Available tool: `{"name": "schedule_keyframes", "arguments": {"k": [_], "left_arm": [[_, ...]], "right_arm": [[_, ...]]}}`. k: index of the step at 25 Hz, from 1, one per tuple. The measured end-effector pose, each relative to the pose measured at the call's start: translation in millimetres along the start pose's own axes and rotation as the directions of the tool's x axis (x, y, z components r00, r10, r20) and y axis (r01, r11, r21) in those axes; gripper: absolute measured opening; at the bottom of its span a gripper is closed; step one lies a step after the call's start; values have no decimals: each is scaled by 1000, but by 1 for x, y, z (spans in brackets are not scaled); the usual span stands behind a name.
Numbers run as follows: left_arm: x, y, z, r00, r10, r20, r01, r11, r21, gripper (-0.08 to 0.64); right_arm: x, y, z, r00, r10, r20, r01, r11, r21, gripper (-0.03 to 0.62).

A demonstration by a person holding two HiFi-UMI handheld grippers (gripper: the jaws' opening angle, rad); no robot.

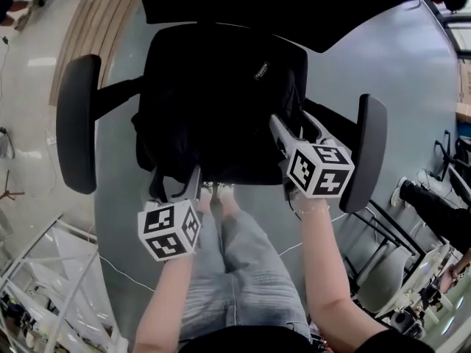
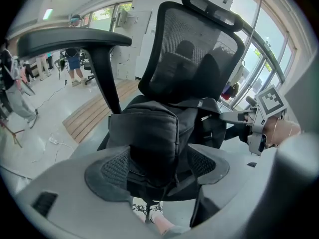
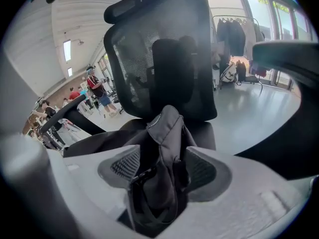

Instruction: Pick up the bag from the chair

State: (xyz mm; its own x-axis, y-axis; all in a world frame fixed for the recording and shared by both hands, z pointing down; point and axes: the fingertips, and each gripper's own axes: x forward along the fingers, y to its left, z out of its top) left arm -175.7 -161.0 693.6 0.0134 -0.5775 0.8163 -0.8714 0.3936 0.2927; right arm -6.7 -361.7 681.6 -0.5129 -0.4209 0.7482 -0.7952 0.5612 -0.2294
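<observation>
A black bag (image 1: 213,101) lies on the seat of a black mesh office chair (image 1: 77,123). My left gripper (image 1: 193,176) sits at the bag's near left edge. In the left gripper view its pads (image 2: 107,171) press on either side of the bag's lower front (image 2: 149,128), shut on it. My right gripper (image 1: 287,127) is at the bag's right side, beside the right armrest (image 1: 372,153). In the right gripper view, bunched bag fabric (image 3: 167,128) is pinched between the two pads (image 3: 202,171). The bag rests on the seat.
The chair's tall backrest (image 2: 194,49) rises behind the bag, with armrests on both sides. A wooden strip (image 1: 96,20) runs across the floor at far left. White racks (image 1: 44,271) stand at lower left and gear (image 1: 434,204) at right. People (image 2: 75,59) stand far off.
</observation>
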Motion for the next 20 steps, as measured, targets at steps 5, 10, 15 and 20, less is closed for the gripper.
{"name": "schedule_keyframes", "arguments": {"k": [5, 10, 15, 20], "left_arm": [[11, -1, -2, 1000, 21, 3, -21, 1000, -8, 351], [25, 7, -3, 998, 63, 15, -63, 998, -10, 350], [35, 9, -2, 998, 65, 1, -65, 998, -9, 350], [39, 12, 0, 999, 53, -8, -53, 999, -5, 331]], "right_arm": [[13, -7, -2, 1000, -6, -12, 5, 999, -46, 290], [28, -6, -4, 1000, 11, -26, -13, 995, -101, 290], [42, -8, -7, 999, 28, -39, -33, 993, -113, 290], [56, -6, -14, 997, 25, -68, -34, 991, -130, 239]]}}
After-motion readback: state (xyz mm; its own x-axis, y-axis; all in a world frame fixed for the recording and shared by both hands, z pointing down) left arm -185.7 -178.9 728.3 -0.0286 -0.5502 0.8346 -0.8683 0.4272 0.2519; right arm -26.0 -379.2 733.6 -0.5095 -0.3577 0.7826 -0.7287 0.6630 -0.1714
